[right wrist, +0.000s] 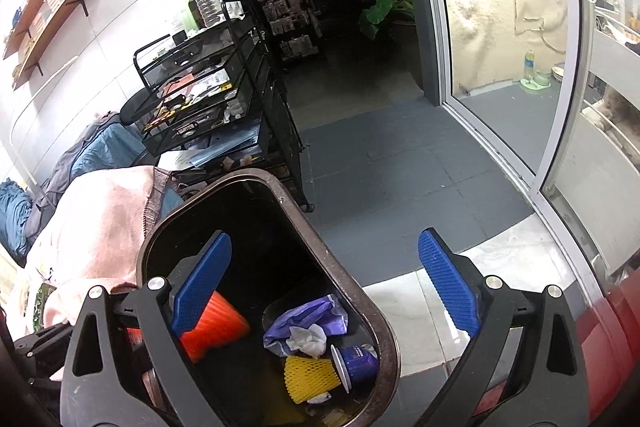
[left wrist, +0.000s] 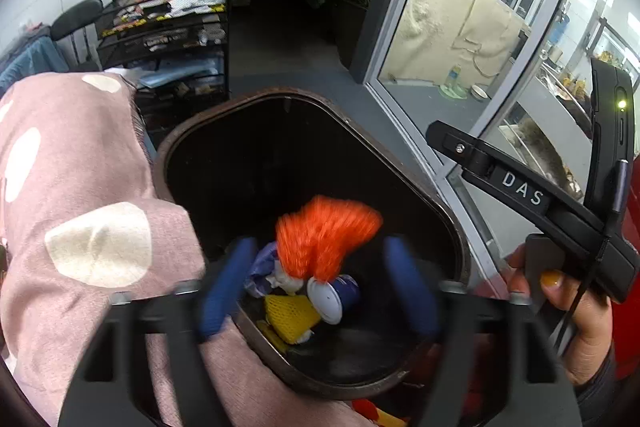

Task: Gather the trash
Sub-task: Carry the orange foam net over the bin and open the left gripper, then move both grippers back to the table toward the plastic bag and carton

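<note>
With my left gripper (left wrist: 316, 287) jaws wide and empty, the orange cup (left wrist: 326, 233) drops into the bin (left wrist: 452, 219) at lower centre, joining other trash; my right gripper (right wrist: 326, 287) gapes empty, free for whatever remains.

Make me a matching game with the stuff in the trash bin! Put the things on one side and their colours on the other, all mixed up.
Things:
1. ribbed cup
2. foam net sleeve
3. crumpled plastic bag
4. small lidded cup

Colours:
A. dark blue with a white lid
B. orange
C. purple
D. yellow

All four are in the brown bin.

Pairs: 1-B, 2-D, 3-C, 4-A
</note>
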A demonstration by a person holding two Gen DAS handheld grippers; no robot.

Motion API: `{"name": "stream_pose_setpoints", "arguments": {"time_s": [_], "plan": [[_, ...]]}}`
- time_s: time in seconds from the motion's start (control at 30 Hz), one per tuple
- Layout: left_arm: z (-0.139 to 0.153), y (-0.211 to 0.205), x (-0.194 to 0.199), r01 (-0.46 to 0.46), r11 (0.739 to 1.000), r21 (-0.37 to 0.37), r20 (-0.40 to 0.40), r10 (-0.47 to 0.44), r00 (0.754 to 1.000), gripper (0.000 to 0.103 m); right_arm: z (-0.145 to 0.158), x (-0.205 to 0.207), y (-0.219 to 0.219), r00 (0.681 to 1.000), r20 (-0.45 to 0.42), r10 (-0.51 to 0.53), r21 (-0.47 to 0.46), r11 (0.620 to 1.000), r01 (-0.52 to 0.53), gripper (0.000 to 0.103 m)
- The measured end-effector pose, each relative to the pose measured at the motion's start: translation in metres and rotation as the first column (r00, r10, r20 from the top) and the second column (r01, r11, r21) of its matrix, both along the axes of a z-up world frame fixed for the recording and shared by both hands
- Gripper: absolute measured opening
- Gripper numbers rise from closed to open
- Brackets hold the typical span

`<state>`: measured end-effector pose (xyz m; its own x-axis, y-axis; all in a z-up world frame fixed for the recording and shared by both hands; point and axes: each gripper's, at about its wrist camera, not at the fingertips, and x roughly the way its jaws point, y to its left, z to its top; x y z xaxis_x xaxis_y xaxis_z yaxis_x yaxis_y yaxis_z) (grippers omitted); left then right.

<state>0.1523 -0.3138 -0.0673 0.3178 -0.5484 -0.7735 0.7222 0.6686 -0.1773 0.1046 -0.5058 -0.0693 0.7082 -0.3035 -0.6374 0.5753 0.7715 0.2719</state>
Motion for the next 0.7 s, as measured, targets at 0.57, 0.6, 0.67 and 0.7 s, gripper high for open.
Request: {"name": "stream_pose_setpoints", "arguments": {"time_s": [0.57, 0.6, 0.67, 0.7], "plan": [[0.024, 0.018, -0.017, 0.001, 0.999, -0.042, 0.162, 0.006, 0.987, 0.097, 0.000, 0.000, -0.001, 1.000, 0.005, 0.013, 0.003, 1.000, -0.013, 0.096], [0.027, 0.022, -0.020, -0.001, 0.999, -0.047, 0.177, 0.009, 0.984, 0.097, 0.000, 0.000, 0.001, 1.000, 0.008, 0.019, 0.002, 1.000, -0.019, 0.096], [0.032, 0.029, -0.025, -0.011, 0.998, -0.054, 0.200, 0.022, 0.980, 0.097, 0.002, 0.000, 0.005, 0.999, 0.017, 0.034, 0.001, 0.999, -0.034, 0.096], [0.034, 0.033, -0.026, -0.018, 0.998, -0.059, 0.210, 0.030, 0.977, 0.097, 0.002, 0.000, 0.008, 0.999, 0.020, 0.041, -0.001, 0.999, -0.041, 0.096]]}}
